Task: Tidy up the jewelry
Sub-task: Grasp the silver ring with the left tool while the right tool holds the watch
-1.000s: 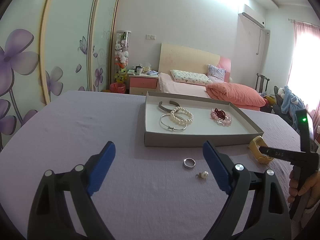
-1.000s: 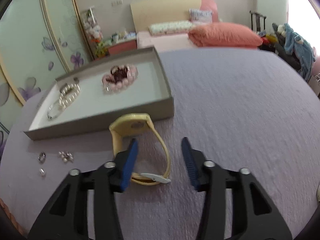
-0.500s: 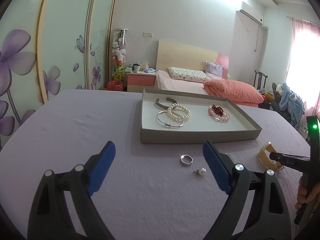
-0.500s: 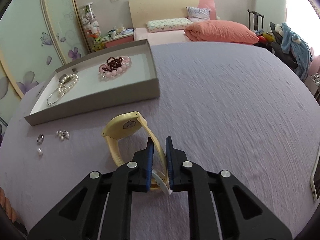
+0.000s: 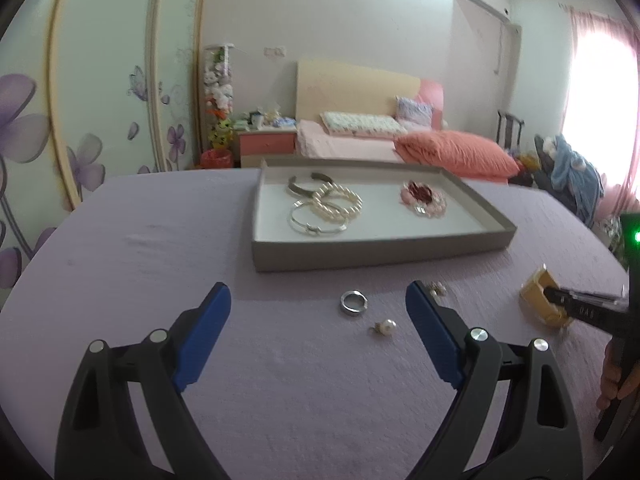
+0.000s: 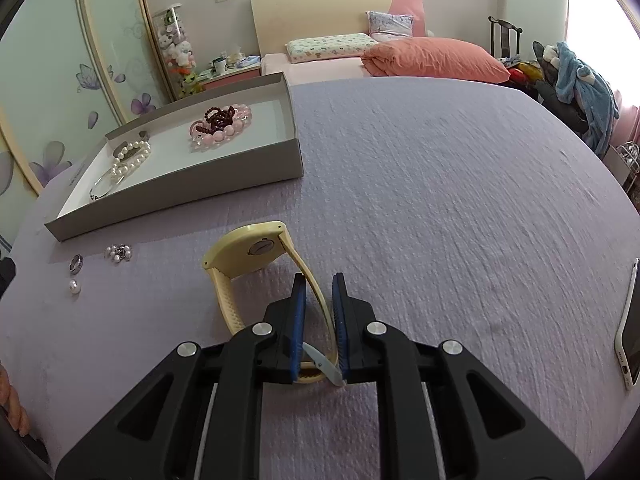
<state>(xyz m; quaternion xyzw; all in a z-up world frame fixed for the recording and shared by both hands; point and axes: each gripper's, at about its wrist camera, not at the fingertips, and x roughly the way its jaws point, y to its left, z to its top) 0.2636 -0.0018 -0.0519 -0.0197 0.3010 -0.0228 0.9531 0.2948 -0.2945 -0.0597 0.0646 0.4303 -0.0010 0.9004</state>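
Note:
My right gripper (image 6: 319,292) is shut on the strap of a yellow watch (image 6: 248,250) that stands on the purple cloth; the watch also shows in the left wrist view (image 5: 542,300). My left gripper (image 5: 318,312) is open and empty, low over the cloth. Just beyond its fingers lie a silver ring (image 5: 353,302), a pearl earring (image 5: 386,326) and a small earring cluster (image 5: 437,289). The grey tray (image 5: 380,250) holds a cuff, a silver bangle (image 5: 316,224), pearl bracelets (image 5: 338,202) and pink bead bracelets (image 5: 424,198).
A white phone (image 6: 630,336) lies at the table's right edge. The tray (image 6: 176,196) sits left of the watch, with the ring (image 6: 76,263) and pearl (image 6: 74,287) in front of it. A bed and wardrobe stand behind the table.
My right gripper closed on the yellow watch strap and has stood the watch up slightly. My left gripper stayed open and shifted a little toward the ring and pearl.

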